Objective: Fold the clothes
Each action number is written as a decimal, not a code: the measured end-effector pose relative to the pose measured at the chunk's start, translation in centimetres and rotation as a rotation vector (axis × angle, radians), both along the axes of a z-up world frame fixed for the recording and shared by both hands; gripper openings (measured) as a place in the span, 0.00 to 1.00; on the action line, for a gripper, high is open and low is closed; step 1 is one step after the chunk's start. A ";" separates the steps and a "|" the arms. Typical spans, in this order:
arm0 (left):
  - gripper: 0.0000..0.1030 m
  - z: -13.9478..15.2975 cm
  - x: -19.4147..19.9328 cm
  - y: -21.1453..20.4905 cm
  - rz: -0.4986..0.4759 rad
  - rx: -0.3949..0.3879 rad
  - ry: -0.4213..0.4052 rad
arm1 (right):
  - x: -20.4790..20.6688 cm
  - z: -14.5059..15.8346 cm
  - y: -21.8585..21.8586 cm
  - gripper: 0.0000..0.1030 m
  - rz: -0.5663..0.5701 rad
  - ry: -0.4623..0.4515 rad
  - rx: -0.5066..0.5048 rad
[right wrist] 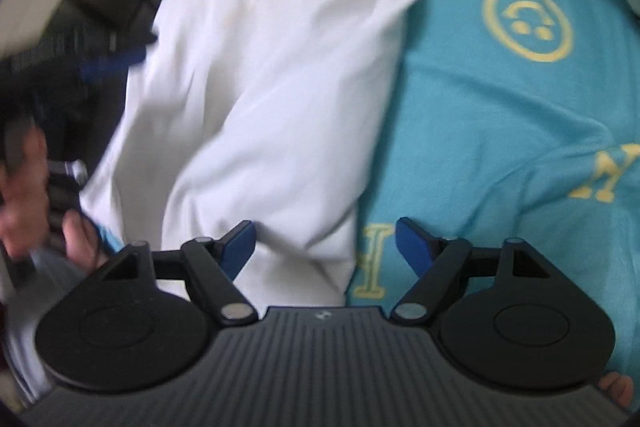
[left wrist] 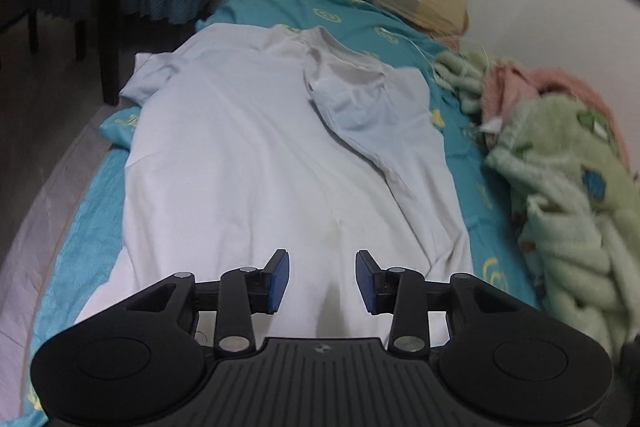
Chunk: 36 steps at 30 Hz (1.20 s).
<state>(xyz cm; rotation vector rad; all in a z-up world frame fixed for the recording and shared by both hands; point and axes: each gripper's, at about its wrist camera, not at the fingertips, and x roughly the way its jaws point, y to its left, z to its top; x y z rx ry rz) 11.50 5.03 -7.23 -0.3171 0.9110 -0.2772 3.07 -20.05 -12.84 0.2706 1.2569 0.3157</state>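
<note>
Evidently early on, the left gripper (left wrist: 322, 281) and right gripper (right wrist: 325, 247) both gape empty at the hem of the white T-shirt (left wrist: 256, 163) spread on the teal bedsheet (left wrist: 360, 15), only its far right sleeve (left wrist: 360, 107) folded in.

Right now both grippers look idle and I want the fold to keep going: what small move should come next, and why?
Probably close the right gripper on the shirt hem. Its jaws are open and straddle the hem corner where the white cloth meets the sheet. One sleeve is already folded across the chest, so the side fold looks underway. The left gripper is open too, over the hem's middle.
</note>
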 end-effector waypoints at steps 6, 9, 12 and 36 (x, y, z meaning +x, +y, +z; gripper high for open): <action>0.39 0.6 -0.3 1.1 -0.006 -0.060 -0.015 | -2.1 1.0 4.8 0.12 0.164 -0.044 -0.211; 0.39 0.6 -0.9 1.5 -0.020 -0.090 -0.005 | -3.2 2.6 4.9 0.08 0.201 -0.046 -0.226; 0.40 0.4 -1.7 2.3 -0.012 -0.142 0.019 | -4.5 4.9 4.5 0.07 0.275 -0.080 -0.246; 0.59 -0.1 -0.6 -1.3 -0.008 -0.053 -0.008 | 3.0 8.1 -4.6 0.73 -0.220 -0.396 0.049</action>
